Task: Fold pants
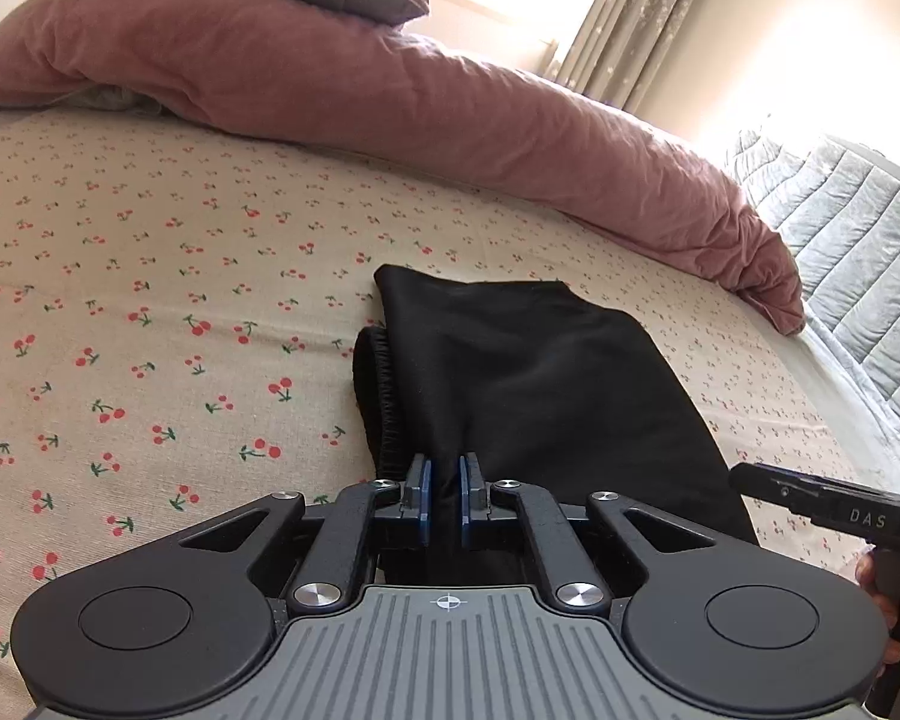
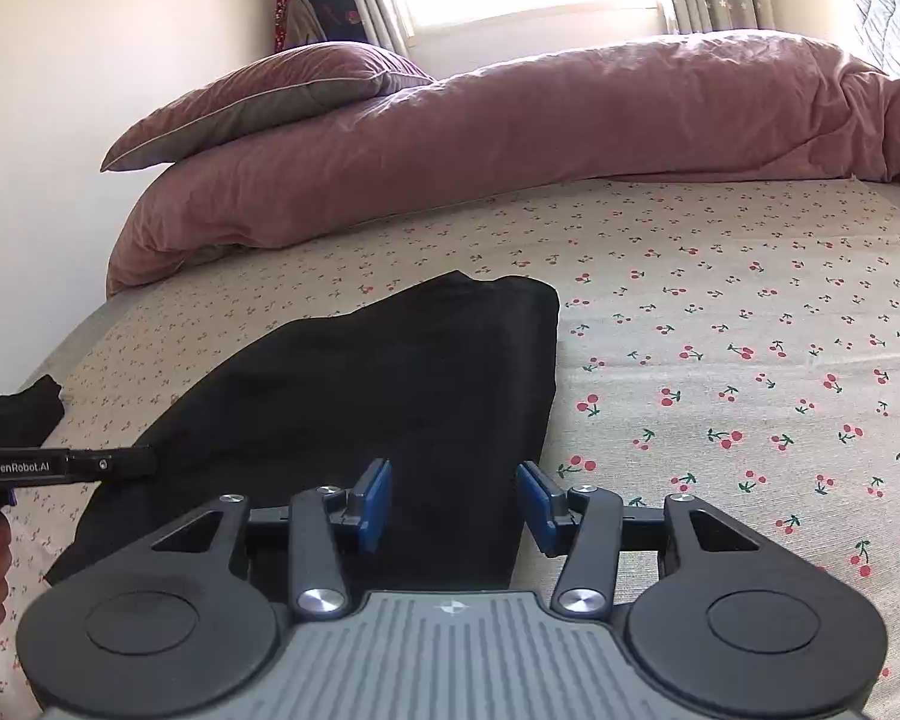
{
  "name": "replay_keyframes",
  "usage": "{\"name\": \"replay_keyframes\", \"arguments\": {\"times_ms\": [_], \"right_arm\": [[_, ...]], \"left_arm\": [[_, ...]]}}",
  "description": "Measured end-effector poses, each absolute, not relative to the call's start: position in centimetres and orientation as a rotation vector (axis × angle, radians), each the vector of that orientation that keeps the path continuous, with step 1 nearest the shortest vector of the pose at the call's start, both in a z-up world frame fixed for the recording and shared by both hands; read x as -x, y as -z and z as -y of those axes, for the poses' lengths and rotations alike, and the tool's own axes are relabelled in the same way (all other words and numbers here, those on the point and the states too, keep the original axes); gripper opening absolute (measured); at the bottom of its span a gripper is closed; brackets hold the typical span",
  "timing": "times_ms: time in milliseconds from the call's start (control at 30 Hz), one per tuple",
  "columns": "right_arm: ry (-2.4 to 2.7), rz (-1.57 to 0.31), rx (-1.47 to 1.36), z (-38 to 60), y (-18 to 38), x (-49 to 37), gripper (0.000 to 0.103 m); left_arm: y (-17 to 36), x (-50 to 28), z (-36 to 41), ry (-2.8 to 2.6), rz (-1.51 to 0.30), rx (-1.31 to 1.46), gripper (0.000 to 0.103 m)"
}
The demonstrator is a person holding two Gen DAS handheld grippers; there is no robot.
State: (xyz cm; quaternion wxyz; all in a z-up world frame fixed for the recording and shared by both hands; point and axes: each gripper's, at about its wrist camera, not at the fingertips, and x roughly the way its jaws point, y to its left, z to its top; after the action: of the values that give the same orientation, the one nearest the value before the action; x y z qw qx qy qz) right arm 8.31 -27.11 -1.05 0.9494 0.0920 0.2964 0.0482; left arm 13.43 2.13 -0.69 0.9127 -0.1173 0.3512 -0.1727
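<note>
Black pants [image 1: 540,372] lie folded on the cherry-print bedsheet [image 1: 150,300], their gathered elastic waistband [image 1: 384,396] at the left edge. My left gripper [image 1: 444,498] is shut on the pants' near edge, with black cloth pinched between its blue pads. In the right wrist view the same pants [image 2: 390,384] stretch away from me. My right gripper [image 2: 453,504] stands open over their near right corner, its blue pads [image 2: 372,504] wide apart and pressing on nothing. Each gripper shows at the edge of the other's view: the right one [image 1: 744,477], the left one [image 2: 141,461].
A rumpled pink duvet [image 2: 510,120] with a pillow [image 2: 258,102] on top runs along the bed's far side. A grey quilted cover [image 1: 840,228] lies past the bed's right edge. Curtains [image 1: 630,18] hang by a bright window. The sheet [image 2: 750,360] spreads to the right of the pants.
</note>
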Motion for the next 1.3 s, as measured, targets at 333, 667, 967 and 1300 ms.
{"name": "replay_keyframes", "arguments": {"times_ms": [333,667,967,1300], "right_arm": [[-0.148,-0.567,-0.023,24.4,0.0,-5.3,0.055],[-0.196,-0.696,0.109,22.1,3.7,-4.5,0.054],[-0.146,-0.767,0.057,24.8,3.4,-1.6,0.059],[0.063,-0.758,-0.050,23.8,0.5,0.7,0.092]], "left_arm": [[-2.3,-8.8,-1.3,0.396,-0.556,0.091,0.018],[3.1,-7.2,1.0,0.499,-0.771,-0.092,0.017],[1.9,-4.2,-1.4,0.511,-0.774,-0.099,0.022],[-1.4,-2.4,1.8,0.264,-0.777,-0.121,0.091]]}}
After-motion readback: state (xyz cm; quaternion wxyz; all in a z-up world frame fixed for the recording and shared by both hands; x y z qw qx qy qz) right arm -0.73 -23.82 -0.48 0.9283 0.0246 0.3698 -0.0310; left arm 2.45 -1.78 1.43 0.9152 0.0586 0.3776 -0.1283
